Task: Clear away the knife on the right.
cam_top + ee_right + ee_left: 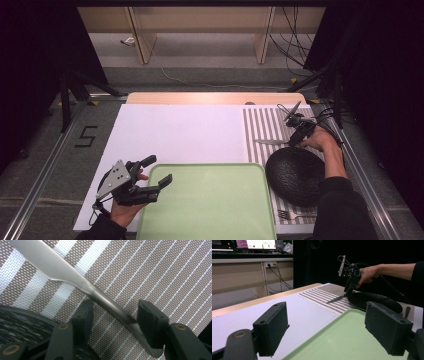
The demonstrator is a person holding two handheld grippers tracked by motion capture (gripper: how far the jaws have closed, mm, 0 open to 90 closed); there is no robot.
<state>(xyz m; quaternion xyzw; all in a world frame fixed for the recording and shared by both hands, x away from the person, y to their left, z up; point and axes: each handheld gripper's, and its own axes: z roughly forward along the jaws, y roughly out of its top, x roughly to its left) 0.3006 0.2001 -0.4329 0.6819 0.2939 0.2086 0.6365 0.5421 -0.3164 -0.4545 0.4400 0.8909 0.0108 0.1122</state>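
Silver metal table knife lies on the brown-and-white striped placemat, right next to the round black textured plate. Right tool has its jaws half open around the knife's handle, not clamped yet. Left tool sits wide open and empty at the light green plastic tray.

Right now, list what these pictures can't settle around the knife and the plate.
- Knife handle end: right gripper view, cut off by the bottom edge.
- Black plate right rim: high view, behind the sleeve.
- Fork handle: high view, under the same sleeve.
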